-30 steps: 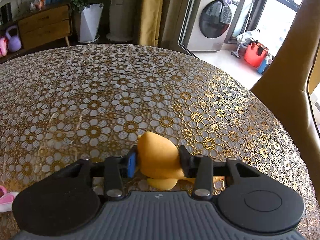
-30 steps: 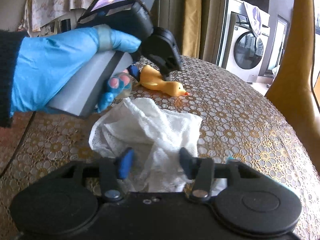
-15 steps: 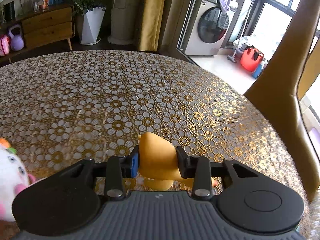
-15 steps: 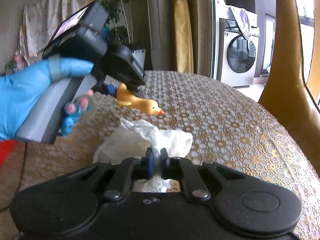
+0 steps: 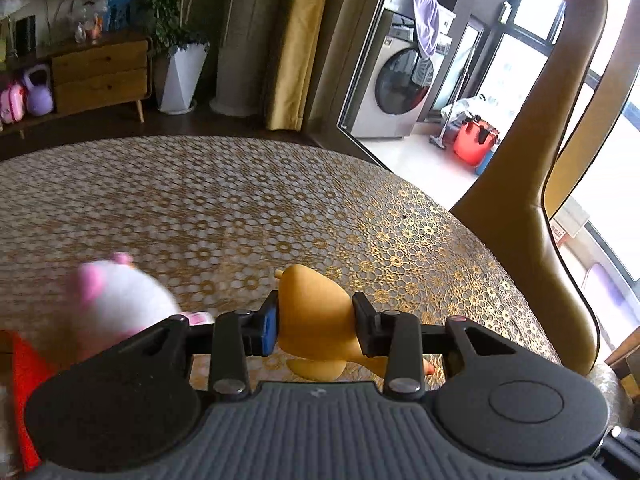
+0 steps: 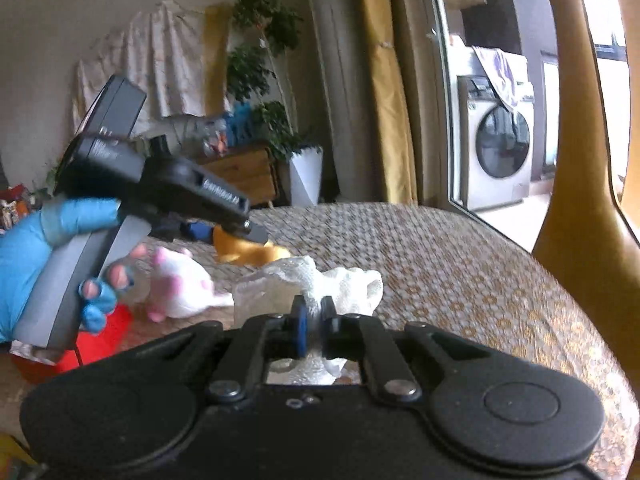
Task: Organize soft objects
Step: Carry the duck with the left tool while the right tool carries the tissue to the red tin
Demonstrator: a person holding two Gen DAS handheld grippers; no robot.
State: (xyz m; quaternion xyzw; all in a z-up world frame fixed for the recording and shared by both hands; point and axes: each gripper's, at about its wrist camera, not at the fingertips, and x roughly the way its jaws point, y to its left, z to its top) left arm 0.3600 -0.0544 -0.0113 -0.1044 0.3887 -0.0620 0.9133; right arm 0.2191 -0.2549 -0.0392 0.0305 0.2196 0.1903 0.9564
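Table [image 5: 248, 200]: round, gold flower-pattern cloth; landmark for all below. Tan chair back rises at its far right edge.
Red container [image 6: 100, 340]: at table's near left edge; only partly in frame, blurred. Probably where the toys are meant to go, but cannot confirm.
White cloth [image 6: 344, 280]: crumpled mesh, lifted just off the table's near side, bunched in the right gripper [image 6: 312, 320], whose jaws are pinched nearly together on a fold.
White-pink plush [image 6: 180, 284]: lying on the table's left part, just beside the red container, not gripped.
Yellow duck [image 5: 312, 316]: rubber toy, carried above the table, clamped at a narrow-to-middling gap by the left gripper [image 5: 314, 320]; gloved hand [image 6: 36, 256] on the handle.
Progress: early to middle. Two items picked up, neither put down; plush untouched. Nothing visibly sorted yet.
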